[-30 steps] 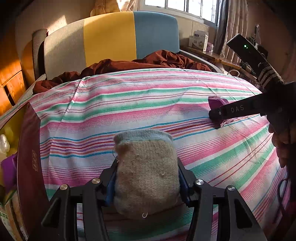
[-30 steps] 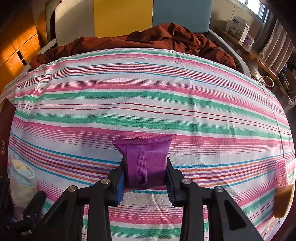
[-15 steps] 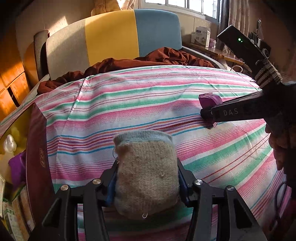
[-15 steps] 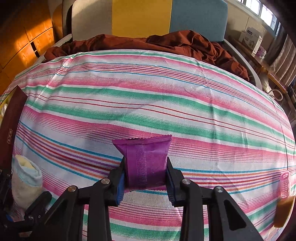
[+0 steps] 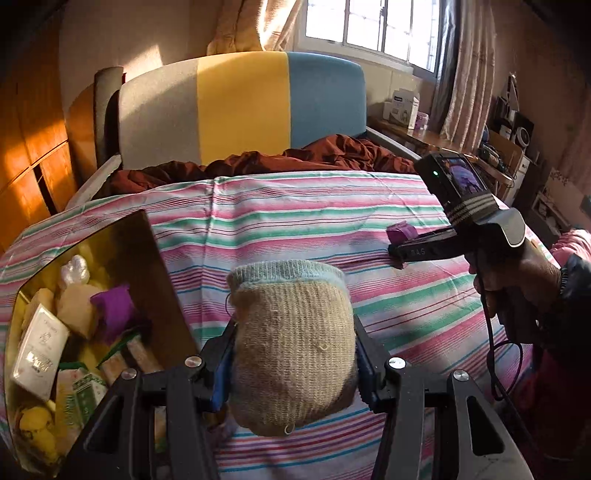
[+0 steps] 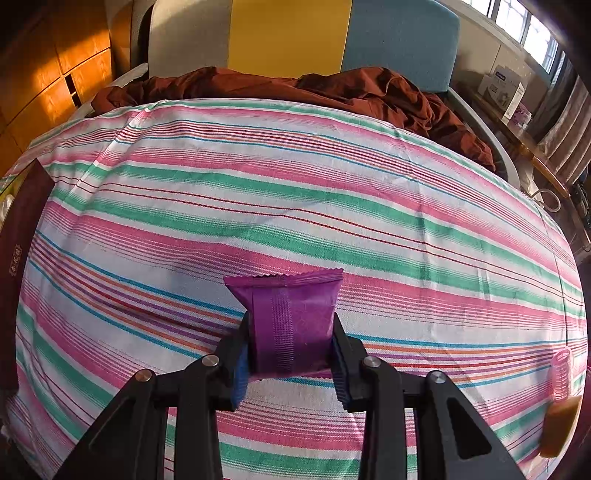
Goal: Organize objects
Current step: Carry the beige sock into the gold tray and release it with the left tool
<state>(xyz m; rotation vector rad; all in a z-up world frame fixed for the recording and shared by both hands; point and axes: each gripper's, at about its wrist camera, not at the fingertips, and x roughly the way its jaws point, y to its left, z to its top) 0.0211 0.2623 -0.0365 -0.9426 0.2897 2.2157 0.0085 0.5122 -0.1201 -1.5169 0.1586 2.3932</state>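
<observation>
Left of the left tongs [image 5: 291, 363] sits an open box [image 5: 159, 280] holding assorted packets. The left tongs clamp a beige knitted sock [image 5: 291, 347] above the striped bed [image 5: 295, 221]. Further right, the right tongs [image 6: 290, 356] grip a purple snack packet [image 6: 290, 314] over the bed.

A home bedroom: striped bedsheet [image 6: 295, 206], padded headboard [image 5: 240, 107] at twelve o'clock, curtained window [image 5: 373, 29] at one.
</observation>
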